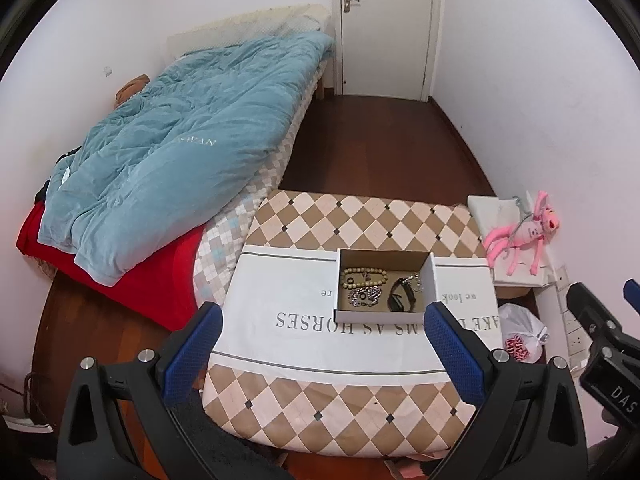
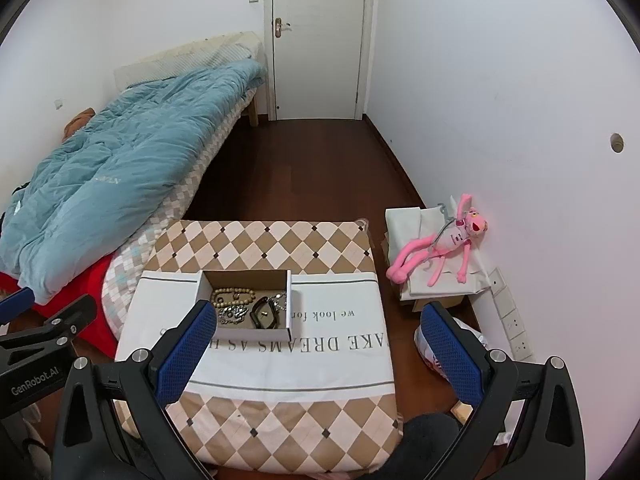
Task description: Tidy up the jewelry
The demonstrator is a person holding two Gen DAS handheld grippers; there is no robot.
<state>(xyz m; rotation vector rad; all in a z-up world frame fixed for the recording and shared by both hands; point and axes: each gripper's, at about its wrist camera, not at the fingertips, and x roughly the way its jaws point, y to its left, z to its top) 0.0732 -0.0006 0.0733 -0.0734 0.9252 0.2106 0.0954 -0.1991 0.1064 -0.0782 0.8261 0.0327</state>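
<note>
A small open cardboard box [image 1: 434, 286] [image 2: 245, 334] sits on a white printed cloth [image 1: 280, 300] [image 2: 340, 340] over a checkered cushion [image 1: 360, 216] [image 2: 260, 240]. In the box lie a beige bead bracelet [image 1: 364, 275] [image 2: 232, 295], a silver chain [image 1: 365, 295] [image 2: 234, 314] and a black band [image 1: 398, 295] [image 2: 264, 314]. My left gripper [image 1: 324, 336] is open and empty, held above the cushion's near side. My right gripper [image 2: 320, 336] is open and empty, to the right of the box. The right gripper also shows in the left wrist view [image 1: 600, 312], and the left gripper in the right wrist view [image 2: 40, 320].
A bed with a blue quilt [image 1: 180, 160] [image 2: 112, 184] and red sheet [image 1: 160, 276] lies left of the cushion. A pink plush toy [image 1: 524, 236] [image 2: 444, 244] lies on white bags by the right wall. A plastic bag [image 1: 520, 336] is on the wooden floor [image 1: 380, 140]. A closed door [image 1: 384, 28] stands at the back.
</note>
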